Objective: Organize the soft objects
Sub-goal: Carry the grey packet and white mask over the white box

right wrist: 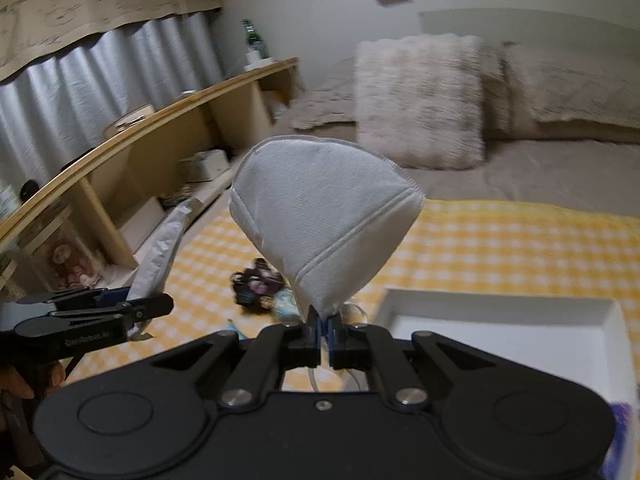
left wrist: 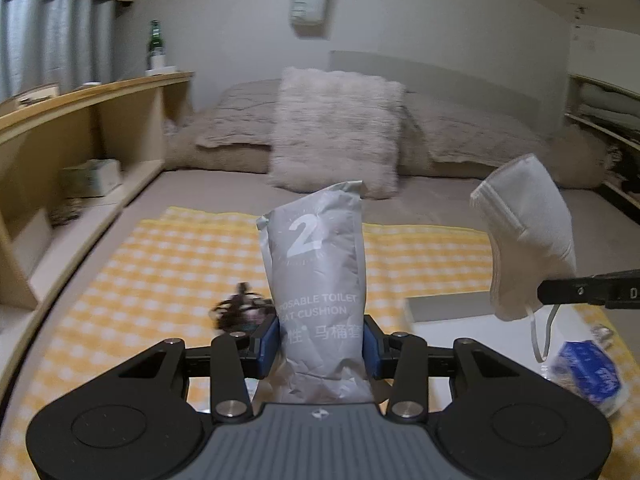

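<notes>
Mask pinched above the bed
The right gripper (right wrist: 323,330) clamped a white face mask (right wrist: 324,216) left of the white tray (right wrist: 600,312).

Left gripper (left wrist: 320,344), black two-finger tool with blue pads (left wrist: 267,344): jaws partway closed, pads pressing both sides of a crinkled grey foil packet (left wrist: 316,276) that stands upright between them, tool angled downward. Right gripper (right wrist: 323,334), same black build: jaws fully together, pinching the bottom corner of a white folded fabric face mask (right wrist: 324,216), mask fanning up above the fingertips, ear loops dangling below. From the left camera the right gripper comes in from the right edge, finger side-on. From the right camera the left gripper sits low left, side-on, with a bit of the person's hand (right wrist: 24,384) behind it. Grippers apart, both off the surface.
</notes>
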`<state>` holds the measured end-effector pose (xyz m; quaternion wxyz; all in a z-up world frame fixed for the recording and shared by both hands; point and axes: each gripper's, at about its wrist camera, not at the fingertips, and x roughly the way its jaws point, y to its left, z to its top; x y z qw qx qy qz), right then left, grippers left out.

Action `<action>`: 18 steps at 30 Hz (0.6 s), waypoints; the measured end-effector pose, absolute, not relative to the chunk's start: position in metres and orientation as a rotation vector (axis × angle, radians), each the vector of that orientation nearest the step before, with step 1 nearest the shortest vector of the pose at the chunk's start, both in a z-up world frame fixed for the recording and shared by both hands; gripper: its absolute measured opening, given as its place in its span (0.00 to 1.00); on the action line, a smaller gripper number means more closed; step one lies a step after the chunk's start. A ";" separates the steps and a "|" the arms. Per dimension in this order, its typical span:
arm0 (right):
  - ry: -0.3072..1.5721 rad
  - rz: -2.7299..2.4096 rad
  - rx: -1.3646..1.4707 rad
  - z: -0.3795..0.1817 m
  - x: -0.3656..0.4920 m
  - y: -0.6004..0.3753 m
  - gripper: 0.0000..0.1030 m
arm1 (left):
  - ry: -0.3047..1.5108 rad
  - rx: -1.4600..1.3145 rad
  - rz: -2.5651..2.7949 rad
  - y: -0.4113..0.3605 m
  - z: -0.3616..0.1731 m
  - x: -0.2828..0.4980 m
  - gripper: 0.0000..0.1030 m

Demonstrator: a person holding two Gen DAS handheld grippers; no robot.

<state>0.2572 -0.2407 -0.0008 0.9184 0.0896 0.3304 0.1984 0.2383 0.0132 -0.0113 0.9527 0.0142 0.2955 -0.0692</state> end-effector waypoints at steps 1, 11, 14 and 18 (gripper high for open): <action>0.686 0.395 0.190 -0.002 0.256 -0.249 0.03 | 0.600 0.030 -0.157 0.007 -0.012 0.238 0.43; 0.958 0.351 0.305 -0.062 0.258 -0.299 0.03 | 0.651 0.019 -0.298 -0.044 -0.023 0.241 0.43; 1.042 0.345 0.311 -0.084 0.259 -0.297 0.03 | 0.678 0.022 -0.332 -0.058 -0.030 0.242 0.43; 1.105 0.349 0.300 -0.104 0.261 -0.296 0.08 | 0.732 0.003 -0.370 -0.072 -0.042 0.245 0.43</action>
